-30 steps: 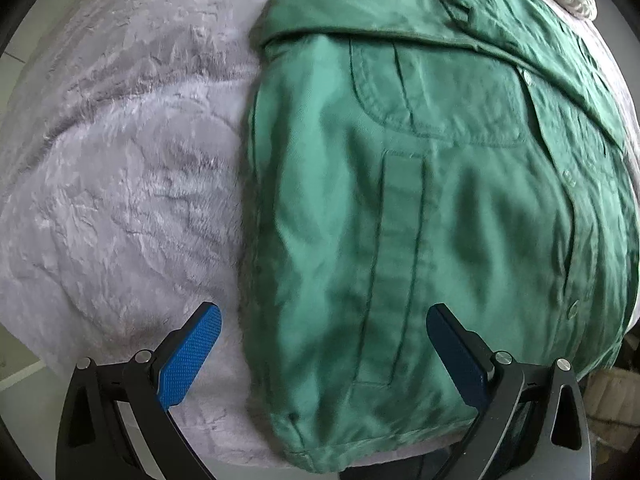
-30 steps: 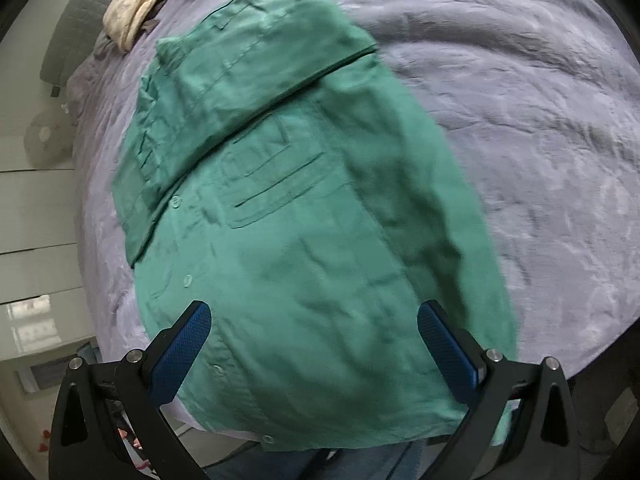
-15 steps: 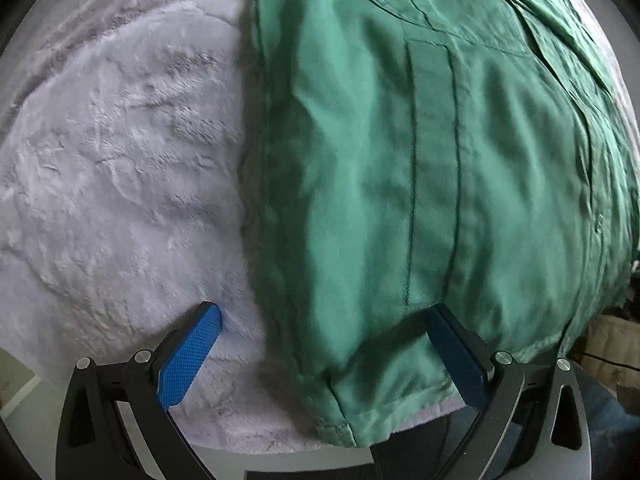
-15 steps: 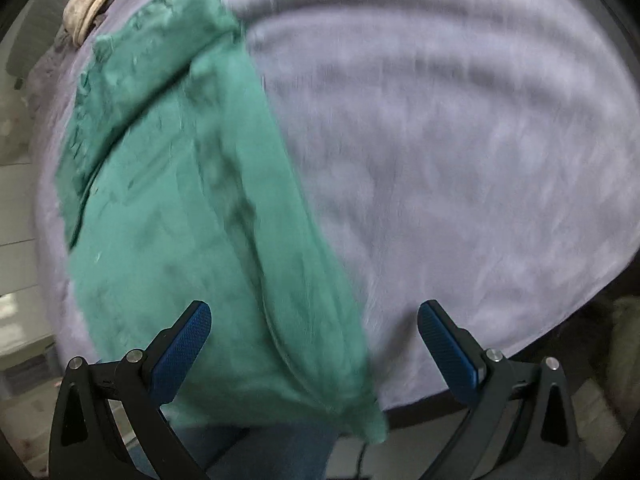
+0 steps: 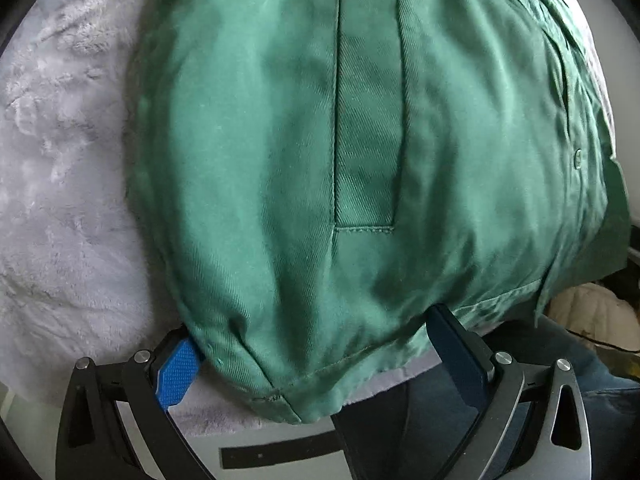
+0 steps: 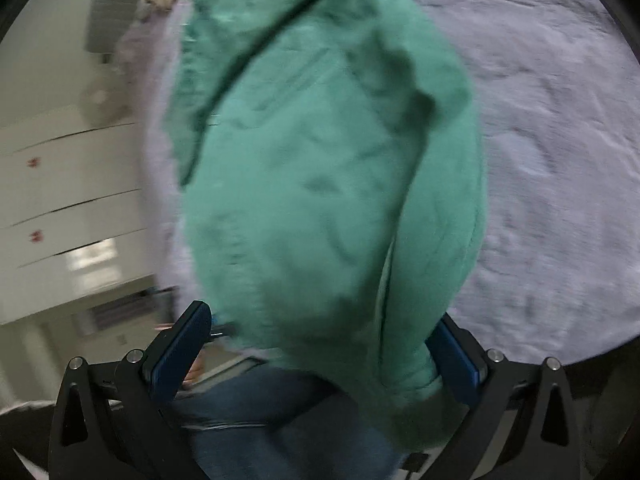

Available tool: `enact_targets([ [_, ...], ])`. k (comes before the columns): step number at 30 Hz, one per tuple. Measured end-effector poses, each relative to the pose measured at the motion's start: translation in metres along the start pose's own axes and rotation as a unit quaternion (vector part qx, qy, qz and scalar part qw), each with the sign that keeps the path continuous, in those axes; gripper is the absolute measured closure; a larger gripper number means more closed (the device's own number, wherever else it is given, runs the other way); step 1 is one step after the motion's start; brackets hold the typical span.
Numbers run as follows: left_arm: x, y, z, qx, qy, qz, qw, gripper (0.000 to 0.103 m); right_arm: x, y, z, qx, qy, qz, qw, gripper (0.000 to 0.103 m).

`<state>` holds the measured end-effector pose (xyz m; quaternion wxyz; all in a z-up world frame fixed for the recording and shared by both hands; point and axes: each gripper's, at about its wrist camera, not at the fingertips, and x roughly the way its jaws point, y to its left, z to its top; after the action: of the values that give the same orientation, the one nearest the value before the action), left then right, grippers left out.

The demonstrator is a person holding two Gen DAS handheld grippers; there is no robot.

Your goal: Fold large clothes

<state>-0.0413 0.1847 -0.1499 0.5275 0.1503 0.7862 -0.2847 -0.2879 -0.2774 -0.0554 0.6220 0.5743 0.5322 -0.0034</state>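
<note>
Spreading both tongs — left tongs (image 5: 316,364), right tongs (image 6: 320,356) — we straddle the green shirt (image 5: 360,140) hem on the bed (image 5: 60,200).

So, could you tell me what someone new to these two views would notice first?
The green shirt fills both views, lying on a pale grey fuzzy blanket with its hem at the near edge. The left gripper and right gripper are both wide open, their blue pads straddling that hem. The right wrist view is blurred, with the person's jeans below the hem.
</note>
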Motion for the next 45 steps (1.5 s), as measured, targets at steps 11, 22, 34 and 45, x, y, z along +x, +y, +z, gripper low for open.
enact_targets([
  [11,-0.003,-0.019,0.007,-0.001,-0.012,-0.024,0.9996,0.001,0.004,-0.032,-0.009,0.023,0.024,-0.067,0.997,0.000],
  [22,-0.029,-0.024,0.008,-0.003,-0.038,-0.071,0.9968,0.091,0.013,-0.008,-0.009,-0.022,0.056,-0.157,0.986,0.090],
  [34,-0.160,-0.006,0.066,-0.033,-0.177,-0.209,0.9613,0.092,-0.050,0.057,0.037,-0.013,-0.089,0.128,0.988,0.091],
  [45,-0.212,0.004,0.232,-0.058,-0.291,-0.156,0.9421,0.092,-0.029,0.080,0.199,0.014,-0.163,0.159,0.974,0.091],
])
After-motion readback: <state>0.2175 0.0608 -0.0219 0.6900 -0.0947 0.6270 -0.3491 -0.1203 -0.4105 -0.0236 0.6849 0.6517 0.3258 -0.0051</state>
